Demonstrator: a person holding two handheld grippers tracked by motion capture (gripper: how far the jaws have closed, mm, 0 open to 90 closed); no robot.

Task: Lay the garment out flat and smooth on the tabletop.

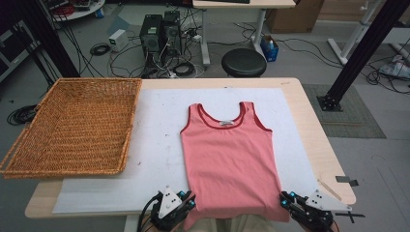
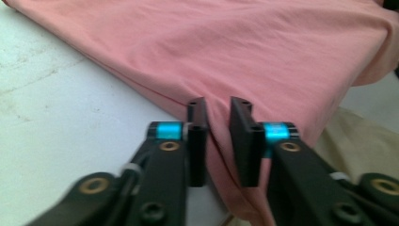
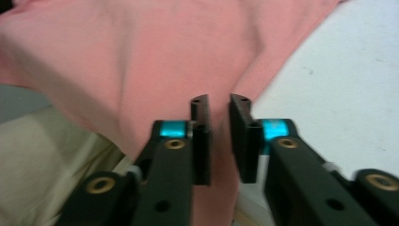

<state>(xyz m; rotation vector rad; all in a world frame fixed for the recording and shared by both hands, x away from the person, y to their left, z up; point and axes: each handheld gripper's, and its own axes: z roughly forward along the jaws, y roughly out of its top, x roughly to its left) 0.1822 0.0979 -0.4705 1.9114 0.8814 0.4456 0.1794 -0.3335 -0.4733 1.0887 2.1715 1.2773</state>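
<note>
Pink tank top [image 1: 231, 157] lies flat and face up on the white mat [image 1: 159, 145] that covers the table [image 1: 309, 130], neck and straps pointing away from the person, the body smooth and unfolded, and its bottom hem hanging just over the near edge toward the person's lap. No fold has been made in it yet, so the work on the garment looks to be at its very start. The left gripper [image 1: 186, 205] sits at the hem's left corner and the right gripper [image 1: 289, 199] at the hem's right corner; in the left gripper view the left gripper [image 2: 219, 141] has its jaws drawn close with the edge of the pink cloth pinched between them, and in the right gripper view the right gripper [image 3: 219, 139] likewise has its jaws drawn near together over the hem's side edge, cloth running through the narrow gap. Both grips therefore appear taken, one on each lower corner. What is left, as I judge it, is nearly everything: lifting the hem, carrying it up toward the straps to fold the top, perhaps folding again, and then moving it across. To the left of the garment, well apart from it, a wicker basket [image 1: 72, 128] sits partly off the table's left edge with nothing in it, the likely place for the folded top.
</note>
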